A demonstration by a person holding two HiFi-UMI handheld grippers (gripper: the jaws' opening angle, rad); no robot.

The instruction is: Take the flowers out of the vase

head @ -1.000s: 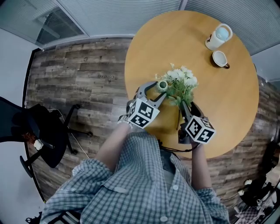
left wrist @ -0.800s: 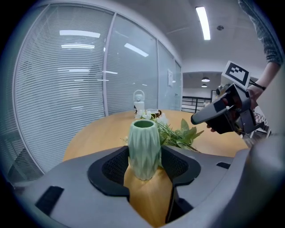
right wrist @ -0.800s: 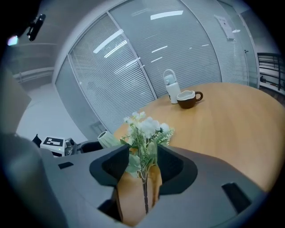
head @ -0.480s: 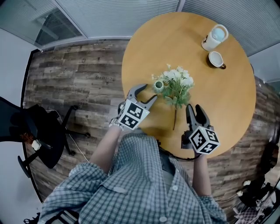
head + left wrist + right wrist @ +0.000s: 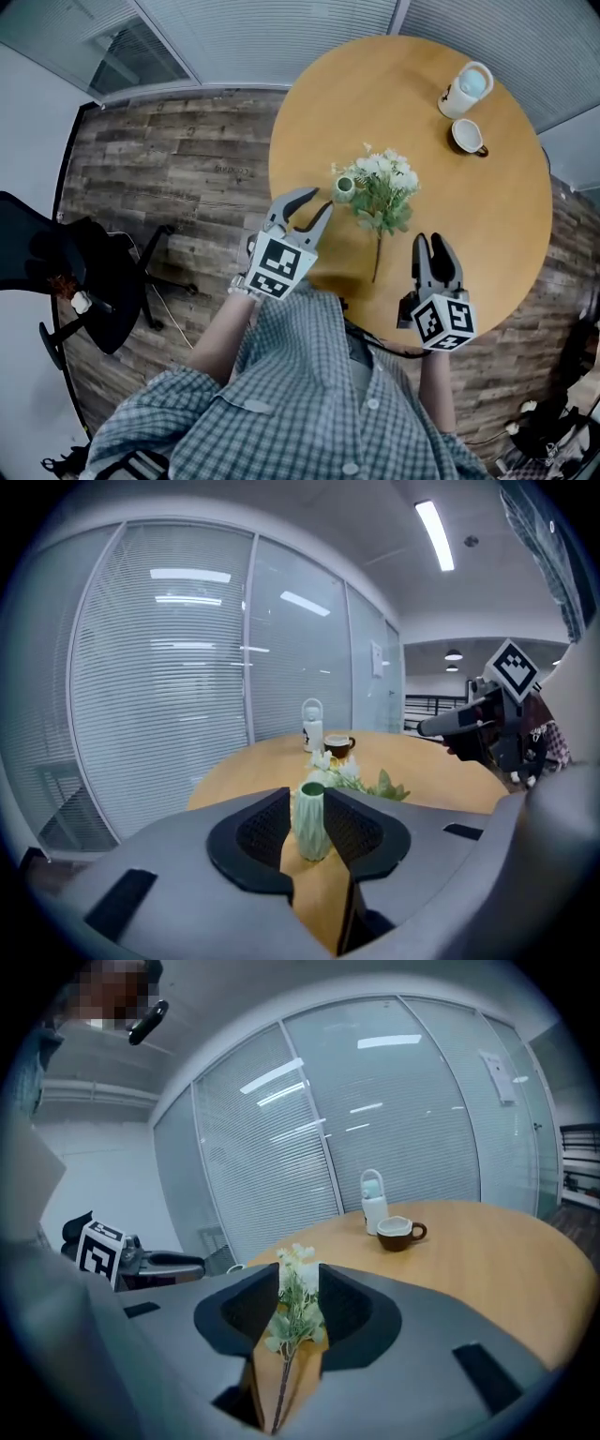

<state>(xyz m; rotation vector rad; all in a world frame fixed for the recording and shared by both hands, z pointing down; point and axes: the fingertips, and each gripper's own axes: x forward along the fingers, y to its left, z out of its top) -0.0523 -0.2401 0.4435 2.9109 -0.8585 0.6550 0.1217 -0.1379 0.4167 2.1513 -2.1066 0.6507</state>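
White flowers (image 5: 348,769) — partly hidden behind vase (image 5: 311,822).

Round light-wood table (image 5: 487,234) on a dark plank floor (image 5: 169,178). Bears a small green vase (image 5: 345,186), upright, near the left edge. Just beside it on the right, a bunch of white flowers (image 5: 384,187) with green leaves, lying flat, stem pointing toward the near edge. At the far side, well apart from these, a white bottle (image 5: 466,86) with a pale blue lid and, close by, a brown cup (image 5: 467,136).
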